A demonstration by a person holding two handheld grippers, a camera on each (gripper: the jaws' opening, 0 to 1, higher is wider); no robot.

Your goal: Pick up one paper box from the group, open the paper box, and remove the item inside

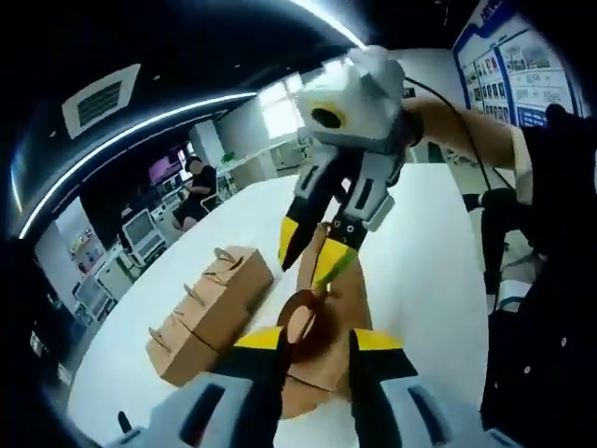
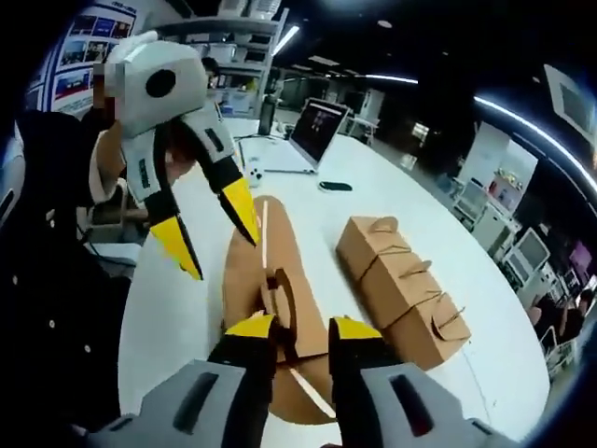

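Observation:
A brown paper box [image 1: 340, 308] lies lengthwise on the white table [image 1: 420, 261], its top flaps spread and a round handle flap standing up. My left gripper [image 1: 320, 343] is open, its yellow-tipped jaws on either side of that handle flap. My right gripper [image 1: 310, 261] comes down from above onto the box's far end, jaws apart. In the right gripper view, the same box [image 2: 270, 247] runs away from my right gripper [image 2: 303, 329], which straddles the raised flap without closing on it. My left gripper [image 2: 213, 233] hangs open over the box's far end.
A row of closed brown boxes [image 1: 210, 313] with string handles [image 2: 401, 285] stands beside the opened one. A laptop [image 2: 312, 135], a dark phone [image 2: 334, 186] and a bottle [image 2: 268, 114] sit at the table's far end. A dark sleeve [image 1: 550, 280] borders the table.

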